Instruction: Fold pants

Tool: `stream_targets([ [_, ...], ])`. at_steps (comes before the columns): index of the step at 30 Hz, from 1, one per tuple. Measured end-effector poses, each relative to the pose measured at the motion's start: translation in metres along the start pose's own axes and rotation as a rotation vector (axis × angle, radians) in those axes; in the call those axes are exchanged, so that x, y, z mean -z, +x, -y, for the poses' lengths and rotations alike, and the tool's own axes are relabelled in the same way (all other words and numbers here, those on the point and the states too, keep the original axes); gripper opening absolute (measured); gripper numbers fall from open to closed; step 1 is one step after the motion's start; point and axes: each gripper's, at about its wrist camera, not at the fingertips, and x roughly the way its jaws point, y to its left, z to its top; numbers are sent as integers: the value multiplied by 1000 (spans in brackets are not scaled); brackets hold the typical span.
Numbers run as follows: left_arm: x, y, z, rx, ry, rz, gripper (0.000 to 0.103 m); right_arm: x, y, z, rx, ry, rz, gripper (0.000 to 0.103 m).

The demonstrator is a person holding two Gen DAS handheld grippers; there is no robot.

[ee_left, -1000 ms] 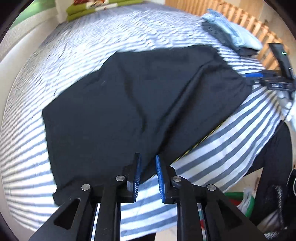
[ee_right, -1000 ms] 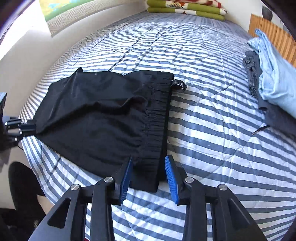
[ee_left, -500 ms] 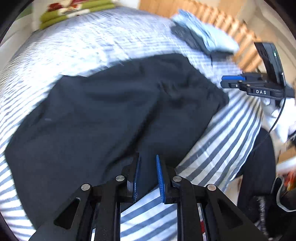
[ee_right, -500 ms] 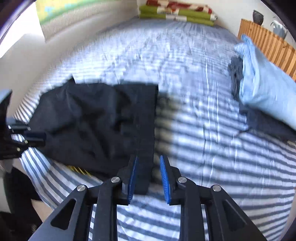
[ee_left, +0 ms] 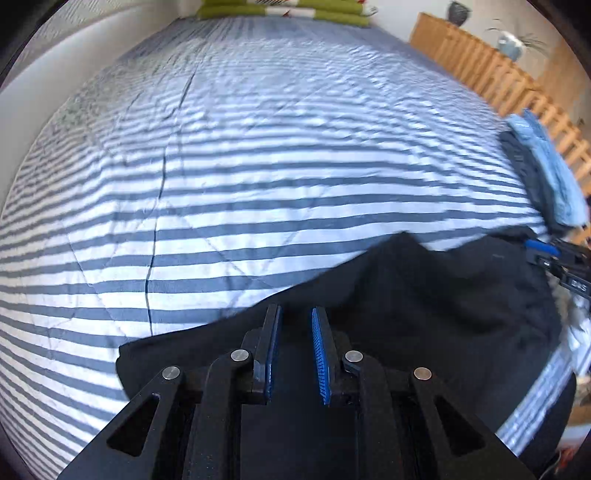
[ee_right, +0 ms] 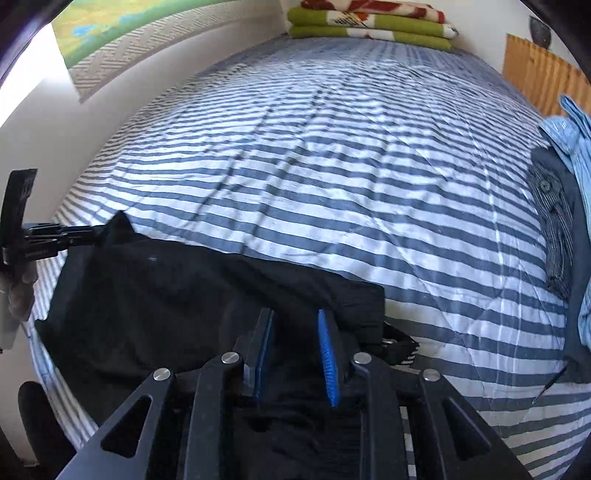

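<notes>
Black pants (ee_left: 424,295) lie bunched at the near edge of the striped bed (ee_left: 258,166). My left gripper (ee_left: 293,314) is shut on one edge of them, and dark cloth fills the narrow gap between its blue pads. In the right wrist view the left gripper (ee_right: 85,234) pinches a raised peak of the pants (ee_right: 166,288). My right gripper (ee_right: 295,314) is shut on the gathered waistband end. The left wrist view shows the right gripper (ee_left: 546,254) at the pants' far right corner. The cloth sags between the two.
A pile of folded clothes, a light blue shirt (ee_right: 576,155) on dark garments (ee_right: 554,214), sits at the bed's right side. Green and red folded blankets (ee_right: 369,26) lie at the far end. A wooden slatted rail (ee_left: 480,62) runs along the right and a wall along the left.
The right gripper went from open to shut on the waistband. Both grippers tilted up with the cloth, and the pants, flat before, now sit bunched low in both views.
</notes>
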Motion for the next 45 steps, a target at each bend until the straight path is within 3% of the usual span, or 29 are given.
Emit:
stream_targets([
  [1, -2, 10, -7, -27, 6, -13, 18, 2, 5, 7, 19, 23, -6, 8],
  [3, -2, 8, -9, -29, 13, 21, 20, 4, -2, 10, 18, 18, 6, 7],
  [6, 1, -7, -8, -115, 21, 87, 18, 5, -25, -1, 12, -2, 72, 11],
  [9, 21, -37, -8, -63, 18, 149, 18, 4, -42, -27, -81, -61, 112, 11],
  [12, 48, -48, 6, -8, 44, 157, 18, 1, -45, -61, -143, -171, 154, 11],
  [15, 84, -48, 21, 7, 91, 127, 19, -7, -28, -91, -125, -255, 151, 11],
  [19, 117, -27, 19, 13, 67, 76, 20, -11, 2, -112, -124, -289, 80, 12],
  [26, 129, -19, 4, 67, 23, 113, 21, -21, 22, -119, -68, -296, 47, 16],
  [30, 136, -21, 8, 78, 42, 136, 28, -26, 30, -125, -29, -320, 20, 15],
  [32, 139, -23, 9, 85, 51, 142, 30, -29, 37, -126, -23, -312, 8, 12],
  [33, 141, -23, 10, 89, 55, 144, 31, -30, 40, -125, -28, -308, -4, 2],
  [34, 142, -24, 9, 93, 55, 147, 31, -30, 43, -125, -29, -305, -14, 0],
  [37, 145, -25, 8, 109, 50, 152, 31, -30, 39, -120, -29, -278, -4, 0],
  [41, 150, -27, 7, 124, 50, 156, 31, -37, 6, -91, -63, -130, 73, 0],
  [45, 149, -28, 5, 127, 60, 157, 32, -44, -22, -94, -153, -84, 103, 0],
])
